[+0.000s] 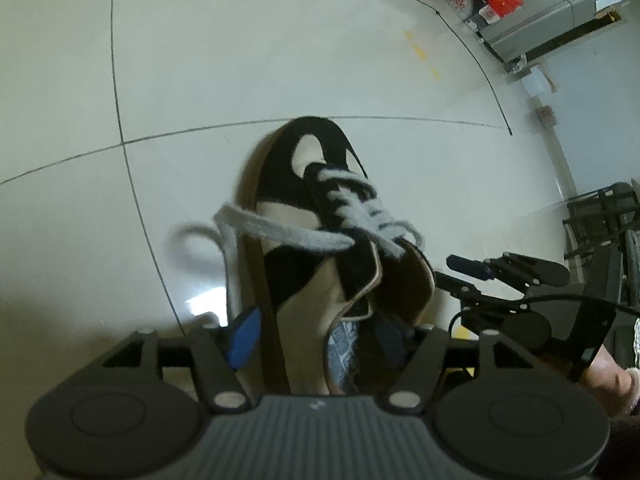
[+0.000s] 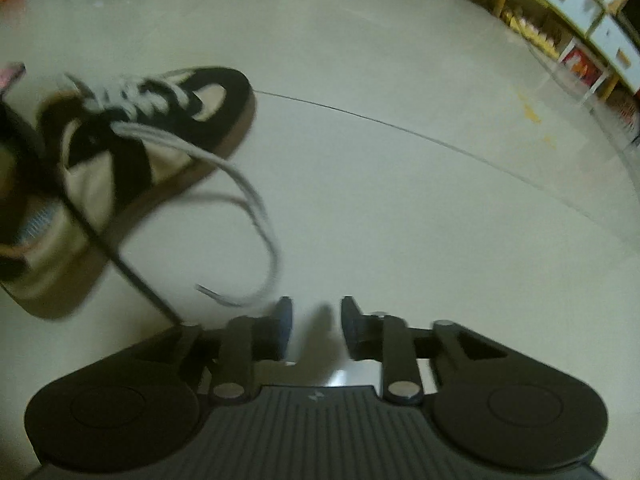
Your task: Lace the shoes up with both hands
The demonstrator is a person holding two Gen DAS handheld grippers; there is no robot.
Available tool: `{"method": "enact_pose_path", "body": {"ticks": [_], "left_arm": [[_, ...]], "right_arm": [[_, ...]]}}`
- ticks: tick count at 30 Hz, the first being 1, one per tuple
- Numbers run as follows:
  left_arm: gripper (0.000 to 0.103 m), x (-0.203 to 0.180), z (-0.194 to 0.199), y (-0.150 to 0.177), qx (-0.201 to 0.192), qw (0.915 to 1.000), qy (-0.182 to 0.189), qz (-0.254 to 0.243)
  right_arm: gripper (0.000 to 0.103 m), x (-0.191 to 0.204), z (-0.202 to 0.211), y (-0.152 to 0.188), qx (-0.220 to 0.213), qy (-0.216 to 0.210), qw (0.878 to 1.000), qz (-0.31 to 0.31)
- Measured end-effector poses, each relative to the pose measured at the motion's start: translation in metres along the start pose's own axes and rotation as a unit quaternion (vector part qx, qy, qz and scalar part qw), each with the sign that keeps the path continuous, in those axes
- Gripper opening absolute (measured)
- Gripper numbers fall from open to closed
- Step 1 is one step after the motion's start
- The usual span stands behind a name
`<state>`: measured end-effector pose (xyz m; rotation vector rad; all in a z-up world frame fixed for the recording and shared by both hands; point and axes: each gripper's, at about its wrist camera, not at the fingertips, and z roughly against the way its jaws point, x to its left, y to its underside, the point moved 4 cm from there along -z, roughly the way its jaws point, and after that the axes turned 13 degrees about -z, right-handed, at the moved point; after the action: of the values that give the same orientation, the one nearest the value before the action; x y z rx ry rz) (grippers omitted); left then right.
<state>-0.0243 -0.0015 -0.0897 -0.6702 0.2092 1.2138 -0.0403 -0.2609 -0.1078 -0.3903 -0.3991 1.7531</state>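
A black and cream sneaker [image 1: 288,184] with a brown sole points away from me in the left wrist view. My left gripper [image 1: 316,336] is shut on its side wall near the heel, with one blue pad [image 1: 244,336] outside and the other finger inside the opening. Grey-white laces [image 1: 360,208] cross the tongue, and one loose end loops off to the left [image 1: 236,220]. In the right wrist view the sneaker [image 2: 132,148] sits tilted at the left. Its loose lace [image 2: 256,208] curls down to just left of my right gripper [image 2: 316,326], which is open and holds nothing. This gripper [image 1: 446,270] also appears right of the shoe.
Pale floor tiles [image 1: 280,60] with dark grout lines lie all around. A grey cabinet [image 1: 560,20] and clutter stand far right, beside black frames [image 1: 600,216]. Shelves [image 2: 580,52] line the far right wall. A thin black cable [image 2: 132,276] runs past the shoe. A hand [image 1: 612,376] shows at lower right.
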Motion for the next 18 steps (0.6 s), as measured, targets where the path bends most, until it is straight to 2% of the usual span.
{"method": "enact_pose_path", "body": {"ticks": [2,7,11,13,18], "left_arm": [[0.068,0.0,0.0,0.002,0.004,1.0,0.001,-0.002],[0.071,0.003,0.002,0.004,0.004,1.0,0.0,0.002],[0.072,0.006,0.003,0.004,0.003,1.0,-0.002,0.008],[0.072,0.005,0.002,0.004,0.006,1.0,-0.001,0.006],[0.072,0.0,0.007,0.007,0.001,0.9996,0.01,-0.026]], "right_arm": [[0.03,0.003,-0.002,-0.002,0.007,-0.021,1.0,-0.018],[0.03,0.025,0.0,0.009,0.014,-0.04,0.999,-0.021],[0.029,0.032,-0.005,0.013,0.011,-0.035,0.999,0.0],[0.027,0.028,-0.007,0.01,0.006,-0.027,1.0,0.0],[0.024,0.009,-0.013,0.005,-0.012,0.028,1.0,0.001]]}}
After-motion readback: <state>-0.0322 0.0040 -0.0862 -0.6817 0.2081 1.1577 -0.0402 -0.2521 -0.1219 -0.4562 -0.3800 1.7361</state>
